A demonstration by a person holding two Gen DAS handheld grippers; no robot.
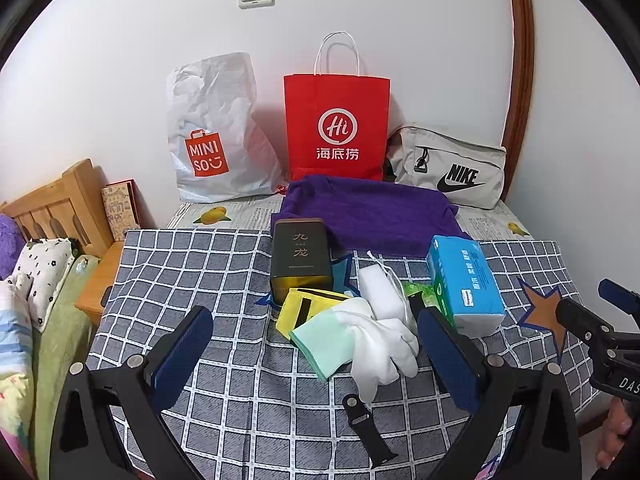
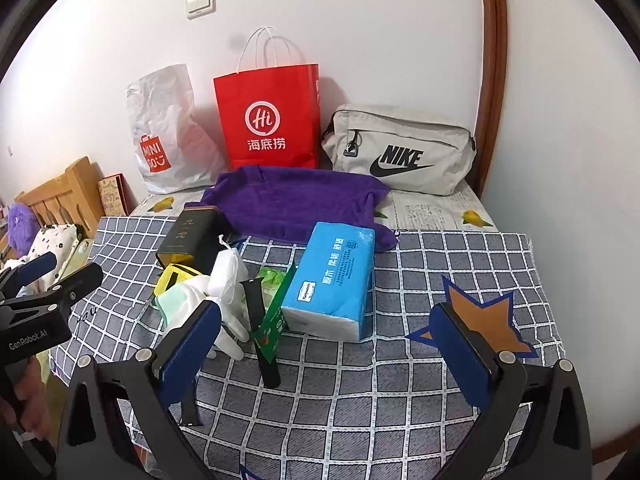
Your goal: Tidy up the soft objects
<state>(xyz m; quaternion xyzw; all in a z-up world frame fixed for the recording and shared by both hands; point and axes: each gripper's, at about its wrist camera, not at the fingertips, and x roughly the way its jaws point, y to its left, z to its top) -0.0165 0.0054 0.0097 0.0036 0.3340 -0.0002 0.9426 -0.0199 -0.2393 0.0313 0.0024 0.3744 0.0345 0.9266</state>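
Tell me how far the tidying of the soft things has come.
Nothing looks done yet. The white glove, mint cloth and purple towel lie loose on the checked cloth, none in the red bag or grey pouch. Nothing is in hand: the left hand-held gripper and right hand-held gripper are both open and empty. All sorting remains.

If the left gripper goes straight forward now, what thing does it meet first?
Probably the white glove, lying between the open fingers of the left gripper, beside the mint green cloth. Depth is unclear.
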